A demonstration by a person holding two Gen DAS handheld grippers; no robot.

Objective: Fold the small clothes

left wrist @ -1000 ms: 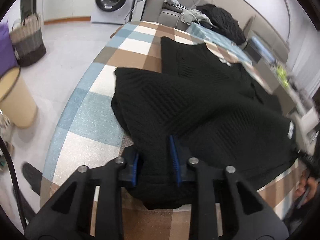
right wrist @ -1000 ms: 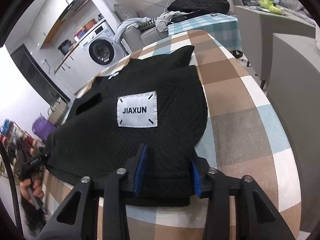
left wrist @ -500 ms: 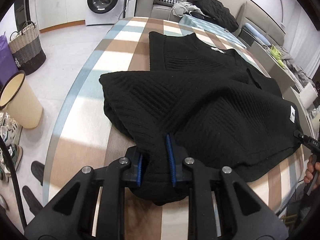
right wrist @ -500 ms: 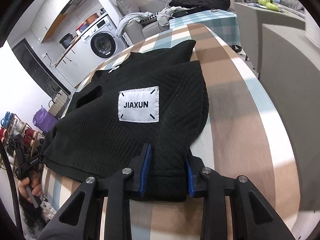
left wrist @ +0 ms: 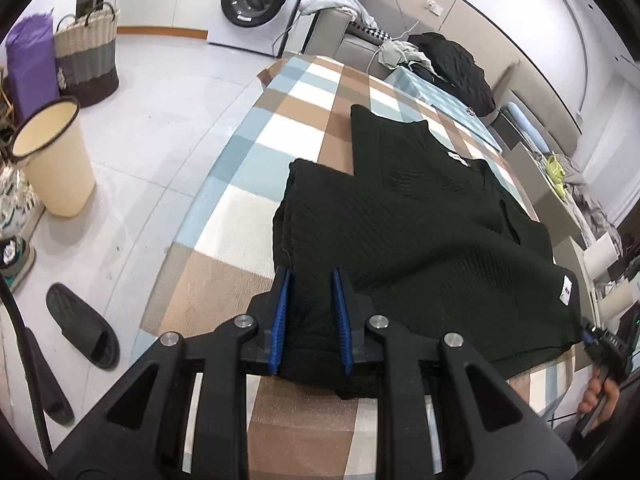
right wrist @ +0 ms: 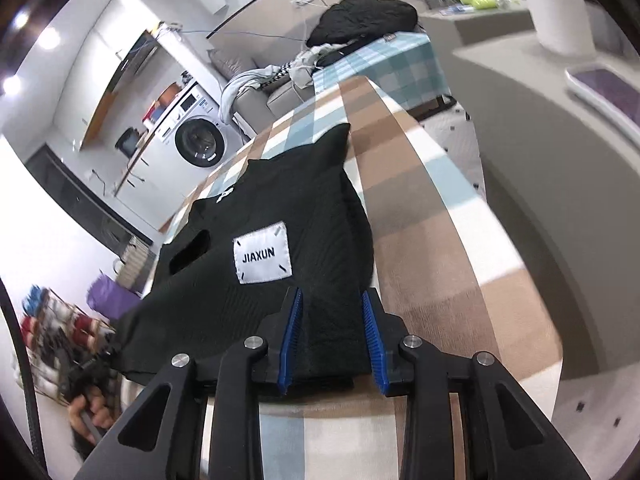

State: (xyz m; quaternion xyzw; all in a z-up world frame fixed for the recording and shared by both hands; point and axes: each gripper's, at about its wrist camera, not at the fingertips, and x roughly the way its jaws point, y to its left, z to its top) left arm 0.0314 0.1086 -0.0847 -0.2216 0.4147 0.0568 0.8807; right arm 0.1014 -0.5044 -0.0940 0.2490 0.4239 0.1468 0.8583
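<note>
Grippers first: my left gripper (left wrist: 310, 316) has its blue pads (left wrist: 280, 320) pinched on a bunched corner of the black knit garment (left wrist: 420, 240), narrow, with cloth filling the gap. My right gripper (right wrist: 334, 334) holds the opposite near corner of the same garment (right wrist: 280, 280); its jaws closed in a little further over the last second, and dark fabric sits between the pads (right wrist: 290, 336).

Between the two grips the garment spans the near edge of the bench (left wrist: 304, 96), its front part raised off the checked cover (brown, blue and white squares) and the far part lying flat. From the right wrist I read a white sewn label (right wrist: 262, 253) marked JIAXUN on the upper surface, with a slit opening (right wrist: 190, 251) to its left. From the left wrist a smaller white tag (left wrist: 567, 290) shows at the garment's right corner.

Further out: a washing machine (left wrist: 260, 0) against the far wall, a woven basket (left wrist: 86, 54), a cream bin (left wrist: 52, 156) and a black slipper (left wrist: 82, 326) on the floor.
</note>
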